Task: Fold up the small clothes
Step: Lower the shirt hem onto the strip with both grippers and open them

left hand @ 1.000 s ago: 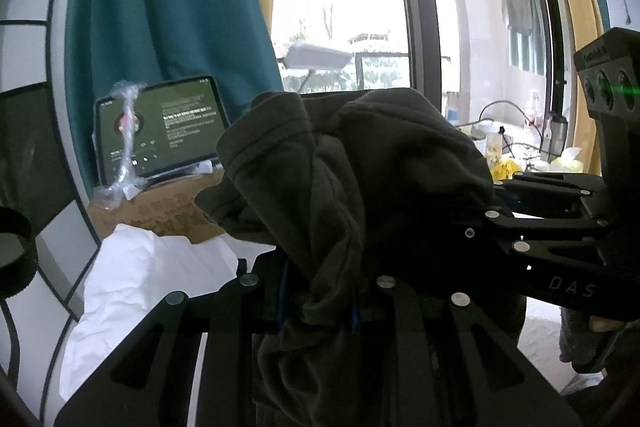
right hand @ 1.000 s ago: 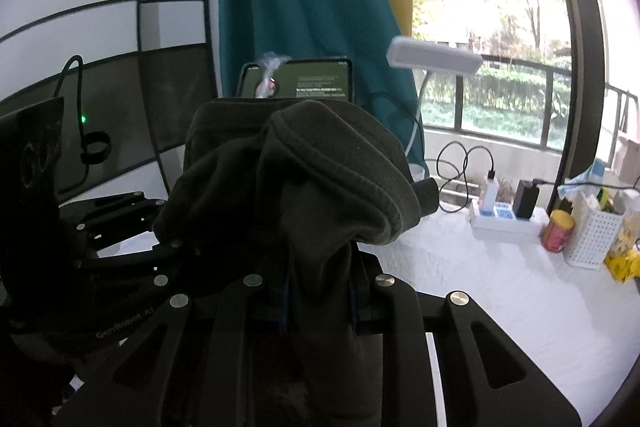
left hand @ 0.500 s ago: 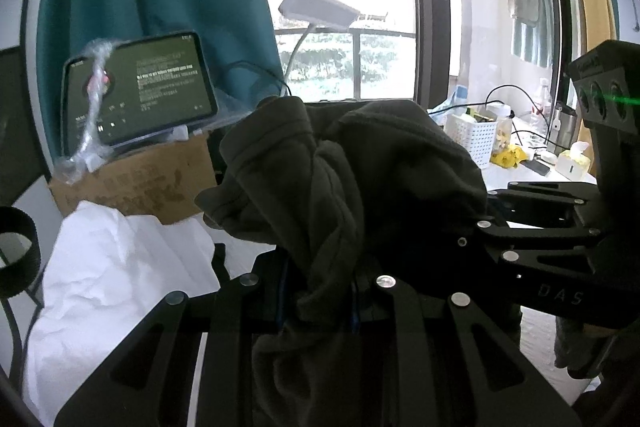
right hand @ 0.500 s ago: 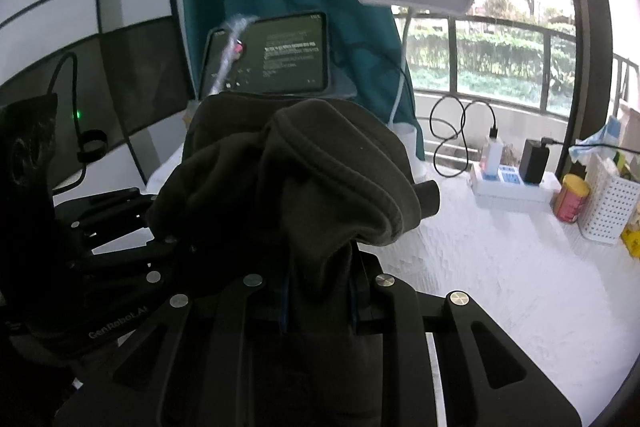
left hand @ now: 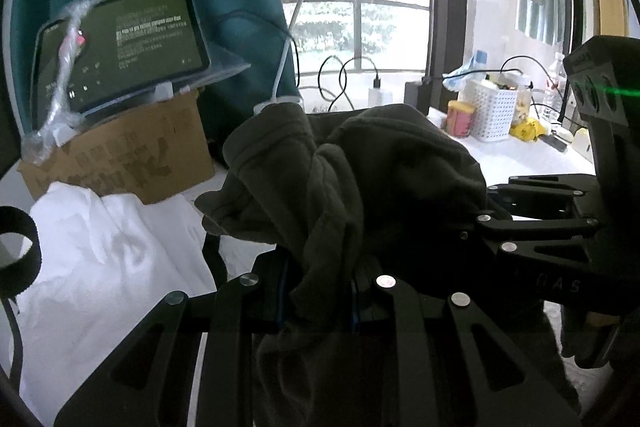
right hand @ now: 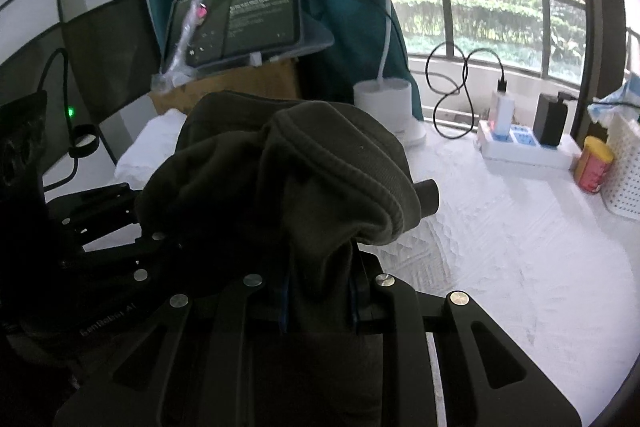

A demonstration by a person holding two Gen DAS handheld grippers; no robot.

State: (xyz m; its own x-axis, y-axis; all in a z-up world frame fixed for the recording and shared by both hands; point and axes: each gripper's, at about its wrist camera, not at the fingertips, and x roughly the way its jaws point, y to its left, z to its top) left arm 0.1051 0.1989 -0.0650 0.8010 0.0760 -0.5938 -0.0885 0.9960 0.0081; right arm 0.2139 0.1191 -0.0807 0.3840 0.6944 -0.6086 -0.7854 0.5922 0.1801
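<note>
dark garment [left hand: 352, 179] blocks view; tablet [left hand: 120, 47] on box [left hand: 120, 155].

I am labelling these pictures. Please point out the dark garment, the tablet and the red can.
dark garment [right hand: 304, 187], right wrist view, bunched top fold.
tablet [left hand: 120, 43], left wrist view, screen middle.
red can [right hand: 594, 167], right wrist view, side.

Tablet [right hand: 240, 15] on box [left hand: 120, 155], lamp [right hand: 384, 99] right of it, garment [right hand: 288, 179] in front
</note>
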